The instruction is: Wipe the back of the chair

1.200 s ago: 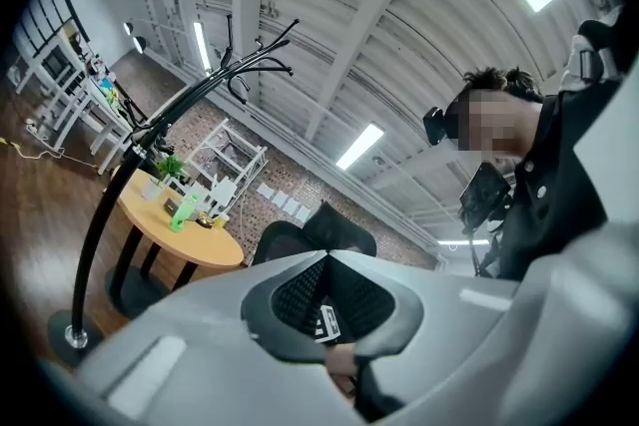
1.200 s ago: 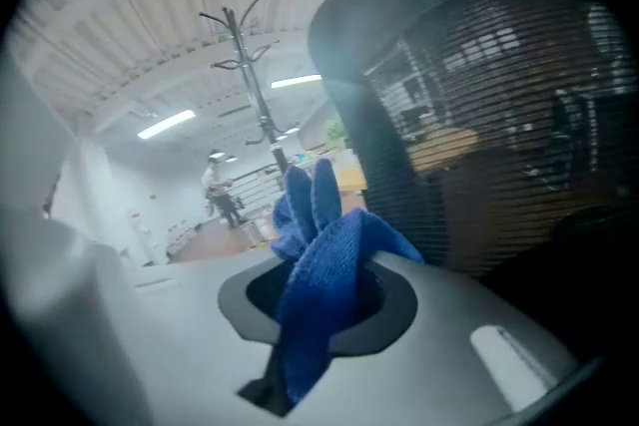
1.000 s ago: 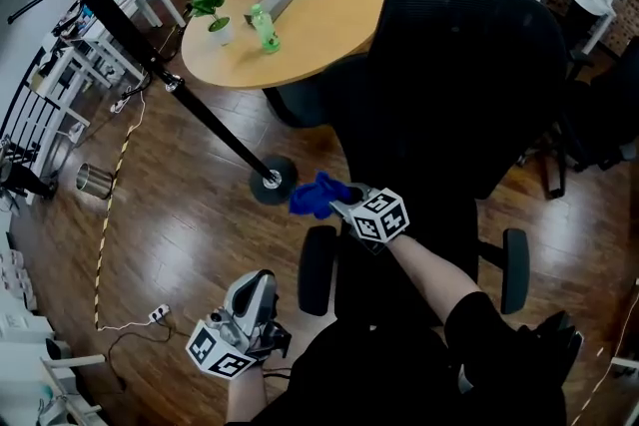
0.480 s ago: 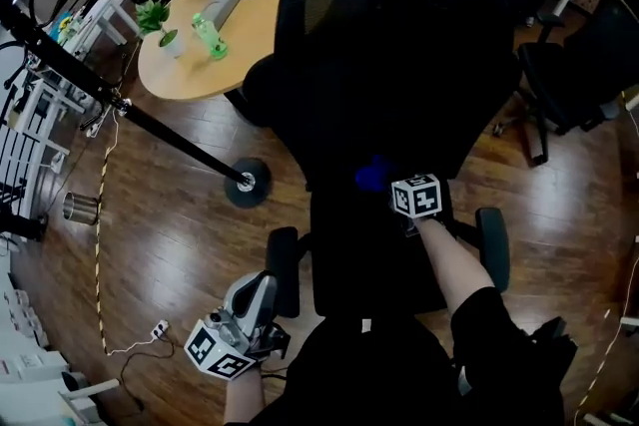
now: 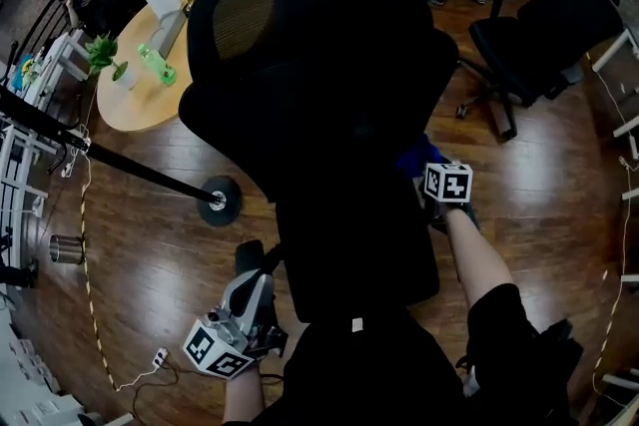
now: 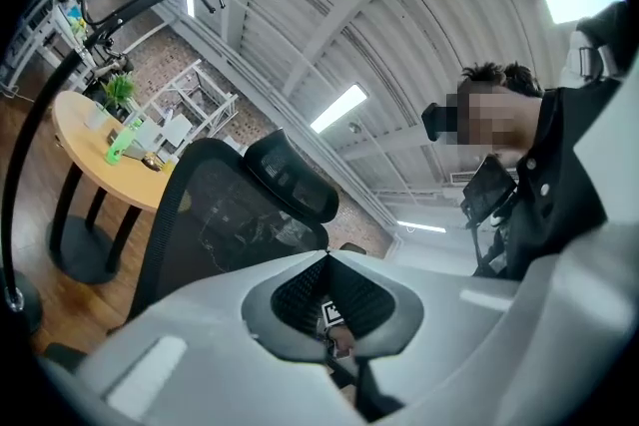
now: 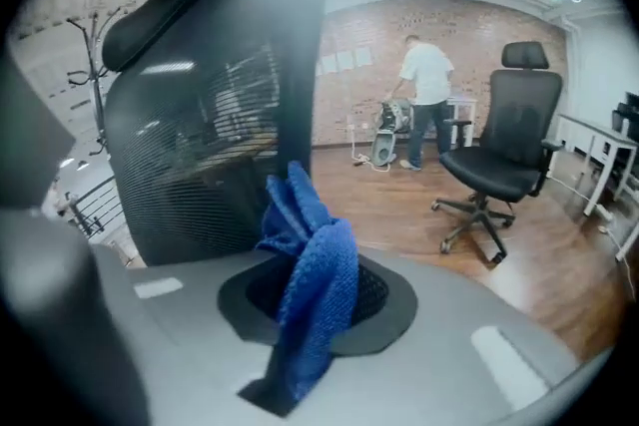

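The black mesh chair back (image 5: pixel 329 65) fills the middle of the head view, headrest on top. My right gripper (image 5: pixel 429 173) is at the back's right edge, about halfway down, shut on a crumpled blue cloth (image 5: pixel 413 158) that lies against the mesh. In the right gripper view the cloth (image 7: pixel 310 264) hangs out of the right gripper (image 7: pixel 305 314), with the chair back (image 7: pixel 200 145) close on the left. My left gripper (image 5: pixel 252 292) hangs low at the left by an armrest, shut and holding nothing. Its own view looks up at the chair back (image 6: pixel 230 214) from the left gripper (image 6: pixel 327 259).
A round wooden table (image 5: pixel 130 100) with a green bottle (image 5: pixel 157 64) and a small plant (image 5: pixel 103 55) stands behind the chair at left. A black stand's round base (image 5: pixel 219 200) sits on the wood floor. A second office chair (image 5: pixel 539 25) and a standing person (image 7: pixel 424 100) are at right.
My right gripper has carried the blue cloth from the chair's left side across the back to its right edge. The left gripper has stayed low at the left.
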A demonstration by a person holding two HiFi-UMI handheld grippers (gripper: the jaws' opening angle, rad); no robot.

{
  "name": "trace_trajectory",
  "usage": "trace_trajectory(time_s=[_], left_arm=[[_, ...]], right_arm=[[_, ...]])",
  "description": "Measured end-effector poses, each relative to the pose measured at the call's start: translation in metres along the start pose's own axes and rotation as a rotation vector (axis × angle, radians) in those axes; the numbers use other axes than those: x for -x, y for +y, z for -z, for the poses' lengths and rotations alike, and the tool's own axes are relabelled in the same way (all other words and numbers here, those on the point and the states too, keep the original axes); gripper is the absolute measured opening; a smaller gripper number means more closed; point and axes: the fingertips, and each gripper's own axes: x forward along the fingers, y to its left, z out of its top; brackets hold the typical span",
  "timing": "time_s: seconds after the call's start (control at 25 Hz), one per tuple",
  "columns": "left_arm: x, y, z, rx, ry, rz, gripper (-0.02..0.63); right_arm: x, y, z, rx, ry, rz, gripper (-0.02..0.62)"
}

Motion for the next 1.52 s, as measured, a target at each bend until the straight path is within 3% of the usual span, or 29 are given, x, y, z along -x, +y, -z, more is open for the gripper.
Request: trace_trajectory(time_s=[0.12, 0.28, 0.44, 0.72, 0.92, 1.16, 1.32, 1.52], left_arm=[[-0.010, -0.003, 0.004, 0.011, 0.003, 0.031, -0.006], [-0.011, -0.003, 0.001, 0.012, 0.004, 0.055, -0.006], [0.002, 0.003, -0.007, 0.011, -0.005, 0.039, -0.006], [0.056, 0.018, -0.009, 0.001, -0.002, -0.077, -0.006], [0.119, 0.035, -0.026, -0.028, -0.040, -0.213, -0.006], [0.187, 0.037, -0.035, -0.044, -0.107, -0.336, -0.006], [0.209, 0.035, -0.038, -0.047, -0.132, -0.376, -0.006], [0.205, 0.037, -0.038, -0.070, -0.157, -0.362, -0.006]], right_arm=[[0.028, -0.033, -0.010, -0.052, -0.069, 0.116, 0.061], [0.061, -0.039, -0.022, -0.091, -0.195, 0.227, 0.061], [0.048, -0.016, 0.002, -0.116, -0.143, 0.233, 0.061], [-0.042, 0.079, 0.082, -0.057, 0.121, 0.058, 0.061], [-0.090, 0.186, 0.112, -0.003, 0.220, -0.060, 0.061], [-0.104, 0.303, 0.155, 0.078, 0.314, -0.215, 0.061], [-0.102, 0.355, 0.167, 0.125, 0.331, -0.358, 0.061], [-0.078, 0.412, 0.128, 0.093, 0.184, -0.626, 0.061]])
